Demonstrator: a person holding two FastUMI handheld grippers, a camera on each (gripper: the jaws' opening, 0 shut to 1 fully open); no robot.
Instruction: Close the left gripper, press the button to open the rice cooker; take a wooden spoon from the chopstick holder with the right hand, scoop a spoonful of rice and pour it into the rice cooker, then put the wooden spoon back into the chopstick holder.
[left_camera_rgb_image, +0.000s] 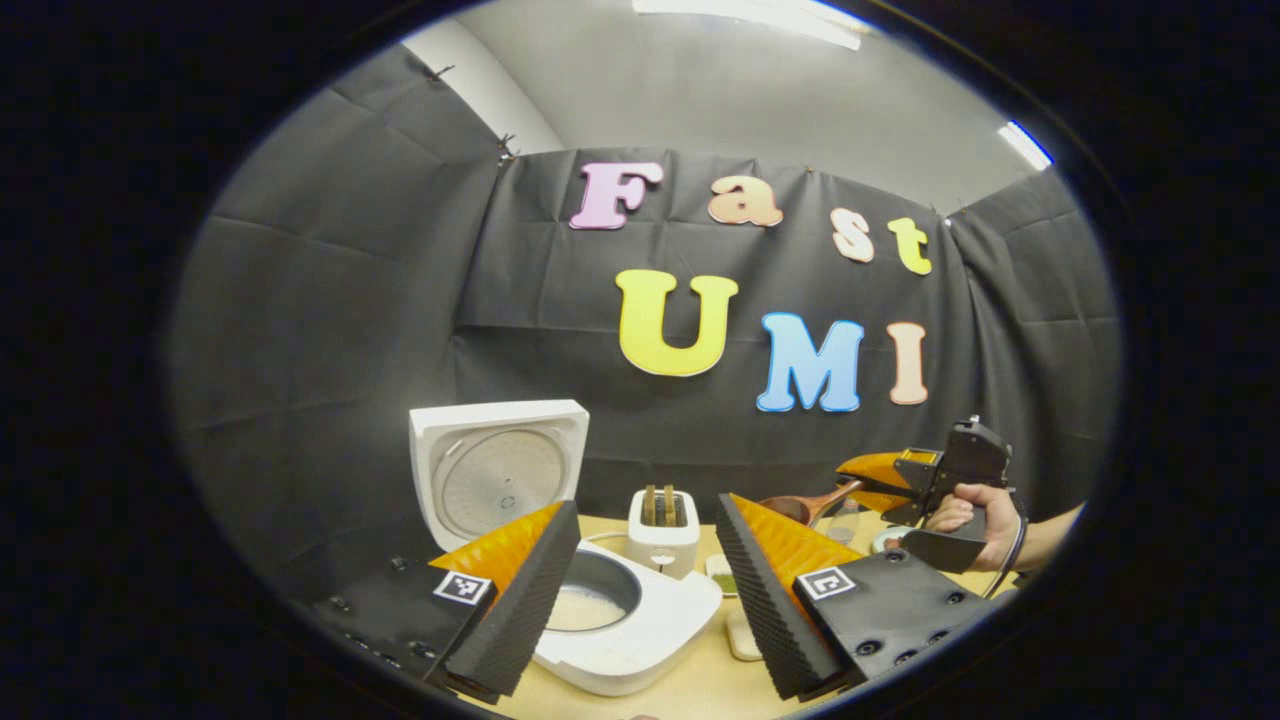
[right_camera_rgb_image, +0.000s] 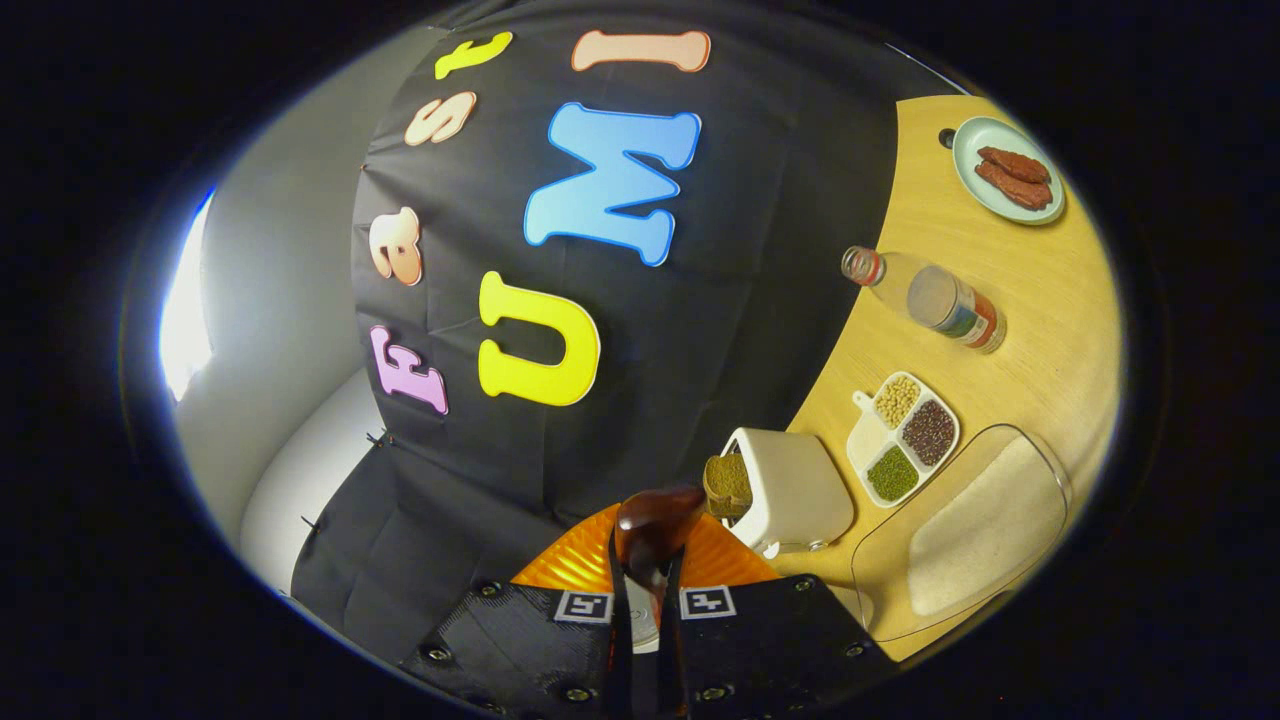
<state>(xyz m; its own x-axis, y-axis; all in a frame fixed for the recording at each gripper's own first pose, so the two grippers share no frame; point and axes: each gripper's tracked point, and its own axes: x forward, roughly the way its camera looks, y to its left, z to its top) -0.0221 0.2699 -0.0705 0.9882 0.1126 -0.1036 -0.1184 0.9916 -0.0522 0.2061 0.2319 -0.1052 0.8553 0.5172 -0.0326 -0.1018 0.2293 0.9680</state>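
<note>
The white rice cooker (left_camera_rgb_image: 640, 640) stands open, its lid (left_camera_rgb_image: 497, 478) upright, and a little white rice lies in the inner pot (left_camera_rgb_image: 590, 598). My left gripper (left_camera_rgb_image: 640, 600) hovers just in front of it, open wide with nothing between its fingers. Farther right, a hand holds my right gripper (left_camera_rgb_image: 905, 480), which is shut on the wooden spoon (left_camera_rgb_image: 805, 505); the spoon's bowl points toward the cooker. In the right gripper view the right gripper (right_camera_rgb_image: 645, 605) clamps the spoon (right_camera_rgb_image: 652, 525) by its handle, tilted on its side. A clear tub of rice (right_camera_rgb_image: 985, 520) sits on the table.
A white toaster (left_camera_rgb_image: 663, 525) (right_camera_rgb_image: 795, 490) stands behind the cooker. A divided dish of beans (right_camera_rgb_image: 905, 440), a lying bottle (right_camera_rgb_image: 930, 295) and a plate of meat (right_camera_rgb_image: 1008, 170) rest on the wooden table (right_camera_rgb_image: 1050, 370). Black cloth walls close the back.
</note>
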